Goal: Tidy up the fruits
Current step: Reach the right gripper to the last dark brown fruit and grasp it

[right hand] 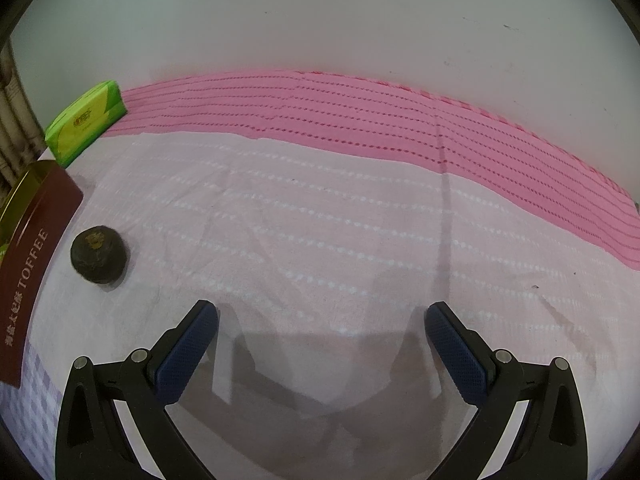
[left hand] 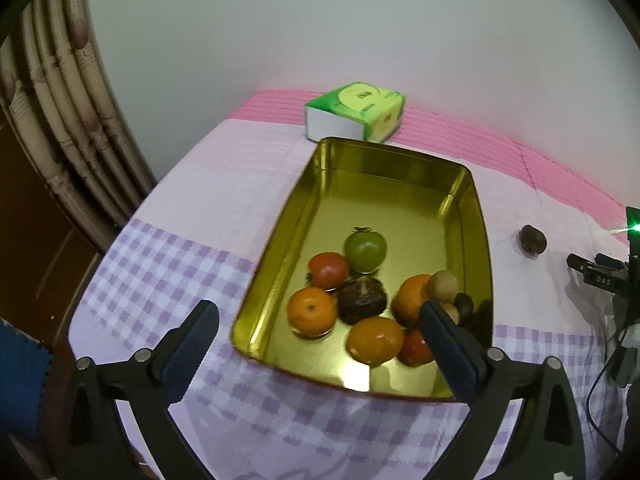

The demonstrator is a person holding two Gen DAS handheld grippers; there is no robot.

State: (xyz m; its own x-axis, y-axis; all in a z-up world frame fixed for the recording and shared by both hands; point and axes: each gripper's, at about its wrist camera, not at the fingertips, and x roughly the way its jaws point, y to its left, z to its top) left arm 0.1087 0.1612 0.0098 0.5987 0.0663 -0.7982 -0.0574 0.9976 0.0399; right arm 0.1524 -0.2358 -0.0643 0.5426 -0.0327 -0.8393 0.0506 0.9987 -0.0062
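Gold-lined rectangular metal tin (left hand: 472, 216) is sitting on the counter's pink and purple checked cloth (left hand: 168, 264), and most of the fruit is already piled at its near end: a green apple-like fruit (left hand: 365, 251), two red tomato-like ones (left hand: 328, 270), a few round oranges (left hand: 311, 312), a dark wrinkly brown fruit (left hand: 362, 300) in the middle, plus some small brownish bits in the right corner that I can't really identify. In the left wrist view the left gripper (left hand: 320, 316) is hanging over the tin with its jaws spread wide and nothing between them, so my guess is its part is done for now. One dark round fruit (left hand: 533, 241) is lying on the cloth outside the tin's right wall, well apart from the rest. A green and white tissue pack (left hand: 356, 114) is sitting just behind the tin.

Over in the right wrist view, the right gripper (right hand: 322, 320) is also gaping wide and holding nothing, pointing down at bare cloth. That same dark round fruit (right hand: 99, 254) is off to its left, just beside the tin's maroon outer wall (right hand: 38, 248) with TOFFEE printed on it.

So the step in hand looks like grabbing that last stray. I'd be swinging the right gripper left until the fruit is centred between the pads, coming down low around its widest part, and closing gently since it's round and could roll or squirt out. Watch the tin wall, it's close enough to clip. Then lift clear of the rim and drop into the empty far half.
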